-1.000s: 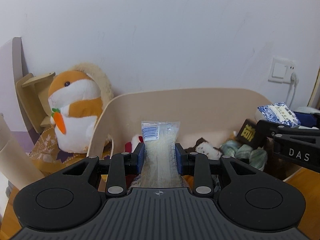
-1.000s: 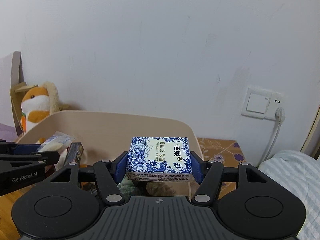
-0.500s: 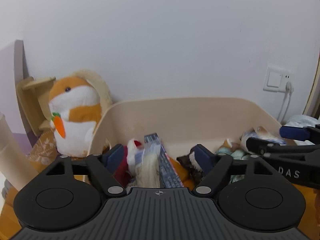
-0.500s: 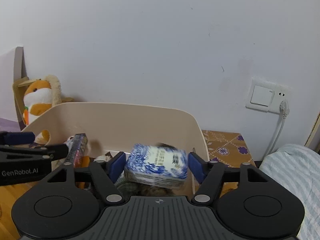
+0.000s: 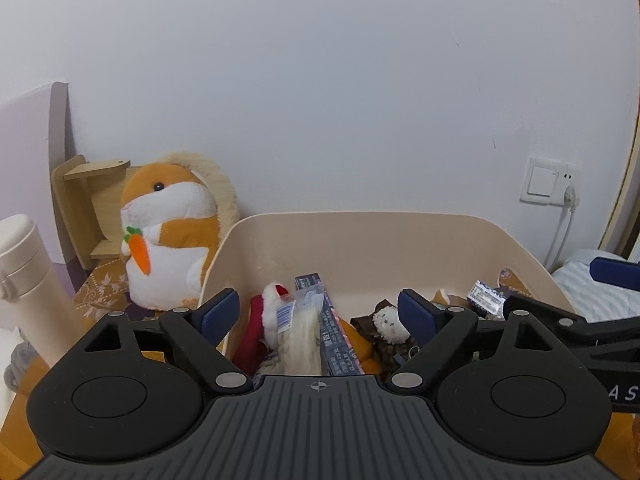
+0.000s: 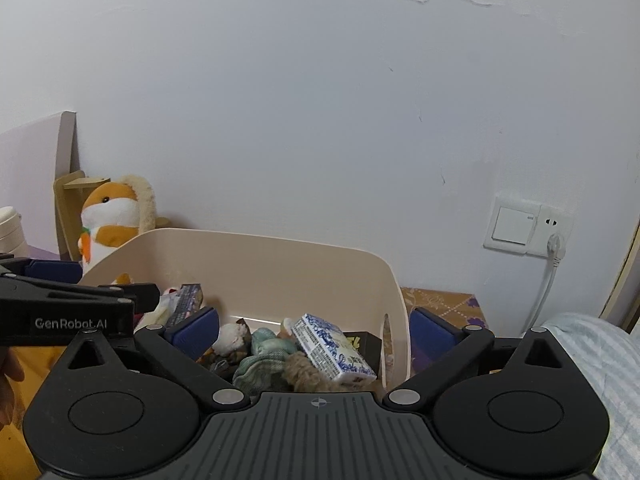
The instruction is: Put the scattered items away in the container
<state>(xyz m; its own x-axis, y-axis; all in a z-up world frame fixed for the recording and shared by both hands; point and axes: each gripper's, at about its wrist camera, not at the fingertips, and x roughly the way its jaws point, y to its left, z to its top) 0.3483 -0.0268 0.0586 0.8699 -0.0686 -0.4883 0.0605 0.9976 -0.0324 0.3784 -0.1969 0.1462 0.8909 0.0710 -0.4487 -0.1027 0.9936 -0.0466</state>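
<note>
Container (image 5: pixel 400 236), a beige tub, sits just ahead of and below both tongs. Left tongs (image 5: pixel 320 314) have just been opening and gape wide, nothing between them; beneath lies a clear packet (image 5: pixel 302 336) beside a dark box (image 5: pixel 336 344), which only this view shows fully. Right tongs (image 6: pixel 314 330) have likewise just spread wide and hold nothing; their view alone shows the blue-and-white pack (image 6: pixel 332 346) tilted on a green cloth (image 6: pixel 264 354) inside the tub. A plush hamster (image 5: pixel 168 232) stands outside, to the left.
</note>
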